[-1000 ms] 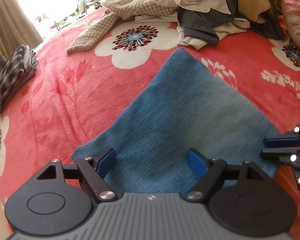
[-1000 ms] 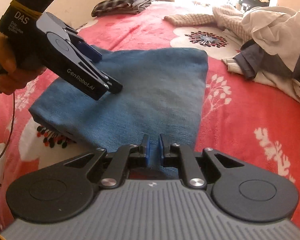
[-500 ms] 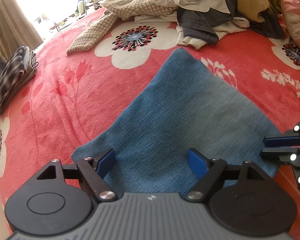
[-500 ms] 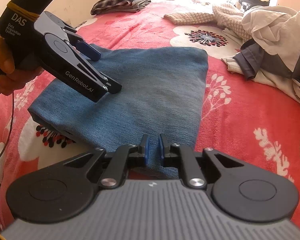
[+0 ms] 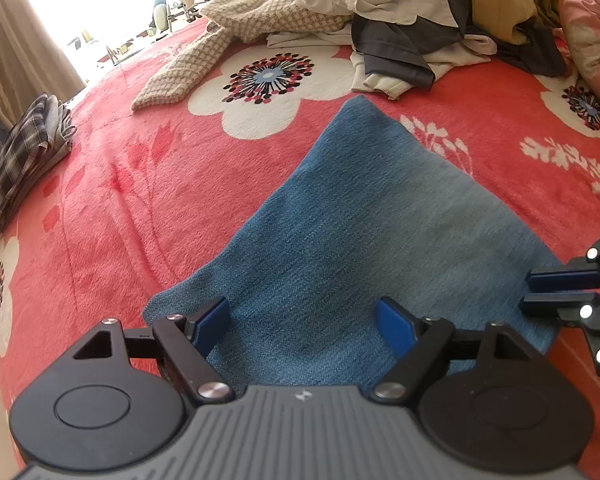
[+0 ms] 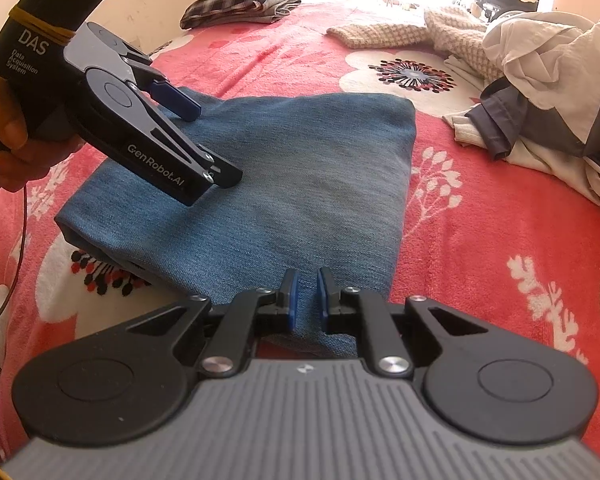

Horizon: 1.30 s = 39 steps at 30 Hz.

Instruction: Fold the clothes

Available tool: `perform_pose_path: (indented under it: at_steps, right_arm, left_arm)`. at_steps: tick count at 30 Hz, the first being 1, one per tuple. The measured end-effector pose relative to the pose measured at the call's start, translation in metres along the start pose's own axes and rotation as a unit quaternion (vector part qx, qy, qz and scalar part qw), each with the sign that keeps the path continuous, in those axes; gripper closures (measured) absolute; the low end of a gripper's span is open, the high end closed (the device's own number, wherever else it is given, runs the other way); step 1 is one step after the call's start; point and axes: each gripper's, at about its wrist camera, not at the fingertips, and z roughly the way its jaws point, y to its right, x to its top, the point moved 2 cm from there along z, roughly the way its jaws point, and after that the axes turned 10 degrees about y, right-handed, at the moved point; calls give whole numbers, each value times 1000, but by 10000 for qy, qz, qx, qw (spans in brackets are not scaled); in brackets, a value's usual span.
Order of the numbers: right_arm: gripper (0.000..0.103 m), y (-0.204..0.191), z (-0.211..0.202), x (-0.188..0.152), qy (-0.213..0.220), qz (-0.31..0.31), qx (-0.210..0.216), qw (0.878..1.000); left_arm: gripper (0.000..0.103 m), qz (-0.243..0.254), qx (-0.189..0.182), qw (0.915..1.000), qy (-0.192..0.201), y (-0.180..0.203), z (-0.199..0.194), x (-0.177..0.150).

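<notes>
Folded blue denim garment (image 5: 364, 248) lies flat on the red floral blanket (image 5: 140, 200).

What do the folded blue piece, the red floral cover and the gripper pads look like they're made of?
Folded blue piece: looks like denim, matte, faded in the middle, fine diagonal weave visible.
Red floral cover: plush fleece-type blanket, soft nap with brush marks; fibre unclear.
Gripper pads: smooth blue inserts, probably rubber or plastic, on black matte arms that look like moulded plastic with shiny metal pins.

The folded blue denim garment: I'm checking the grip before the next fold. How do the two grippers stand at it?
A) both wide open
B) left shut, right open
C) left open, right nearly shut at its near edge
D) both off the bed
C: the left gripper stands wide open over the denim garment, while the right gripper is nearly shut at its near edge.
</notes>
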Motion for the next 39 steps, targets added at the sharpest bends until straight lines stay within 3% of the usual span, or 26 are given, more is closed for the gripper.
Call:
perform_pose_path:
  at_steps: [39]
  right_arm:
    - [93,3,0,2,-20,101,83,9999]
  left_arm:
    - [20,9,-26,10000,25,-2,0,0]
